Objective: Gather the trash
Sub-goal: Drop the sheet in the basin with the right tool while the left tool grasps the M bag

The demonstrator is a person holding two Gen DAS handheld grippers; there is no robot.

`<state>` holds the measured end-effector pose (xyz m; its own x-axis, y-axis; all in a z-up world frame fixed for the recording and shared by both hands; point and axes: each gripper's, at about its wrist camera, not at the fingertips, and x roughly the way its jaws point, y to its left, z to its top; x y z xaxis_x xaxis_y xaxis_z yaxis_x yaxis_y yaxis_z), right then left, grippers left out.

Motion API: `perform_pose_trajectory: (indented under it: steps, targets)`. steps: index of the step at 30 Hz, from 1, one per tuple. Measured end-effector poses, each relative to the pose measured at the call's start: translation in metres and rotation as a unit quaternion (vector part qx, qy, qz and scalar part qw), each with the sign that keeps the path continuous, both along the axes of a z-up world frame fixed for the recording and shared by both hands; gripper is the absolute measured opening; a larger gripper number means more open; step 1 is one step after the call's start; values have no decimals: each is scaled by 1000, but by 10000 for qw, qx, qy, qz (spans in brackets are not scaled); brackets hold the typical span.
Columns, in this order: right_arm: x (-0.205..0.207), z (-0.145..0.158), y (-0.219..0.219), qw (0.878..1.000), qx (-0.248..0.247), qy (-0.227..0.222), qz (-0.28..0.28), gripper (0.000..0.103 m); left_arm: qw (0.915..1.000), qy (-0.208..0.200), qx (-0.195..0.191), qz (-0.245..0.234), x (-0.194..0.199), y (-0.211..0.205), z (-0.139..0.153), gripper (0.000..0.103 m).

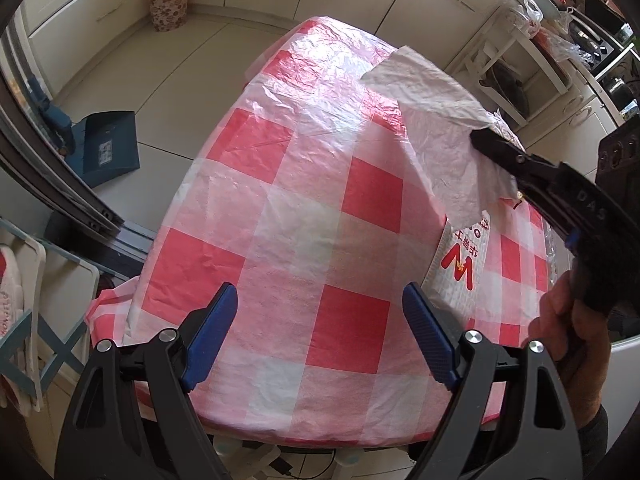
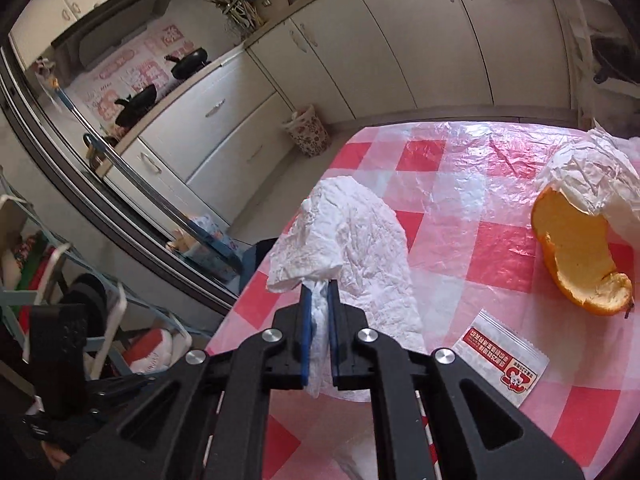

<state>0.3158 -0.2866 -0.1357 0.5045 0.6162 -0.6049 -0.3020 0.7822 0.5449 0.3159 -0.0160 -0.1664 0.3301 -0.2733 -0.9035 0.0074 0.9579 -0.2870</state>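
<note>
While a crumpled white paper tissue (image 2: 352,240), judged light and limp and best taken by its bunched end, is pinched in the right gripper (image 2: 319,304) above the red-and-white checked plastic tablecloth (image 2: 460,200), the left gripper (image 1: 320,332) is held spread and empty, the pinched end being largely hidden.

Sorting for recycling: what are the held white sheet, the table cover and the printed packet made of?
White sheet: soft matte tissue paper, finely crinkled. Table cover: thin plastic film, glossy, creased. Printed packet: probably plastic sachet, with serrated edges.
</note>
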Motion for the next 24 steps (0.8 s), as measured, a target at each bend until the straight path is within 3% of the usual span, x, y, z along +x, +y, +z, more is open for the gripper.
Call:
perform_pose_trajectory:
  steps: [10,24]
  targets:
    - [-51,35,-73,9984,462,-186,-255,8,9989,-78,285,-377,-1,-30,-2,81]
    - [-124,38,-198,9915,462,-329,-1167,8,9863,-280,1125,-1176,5,-142,-25,81]
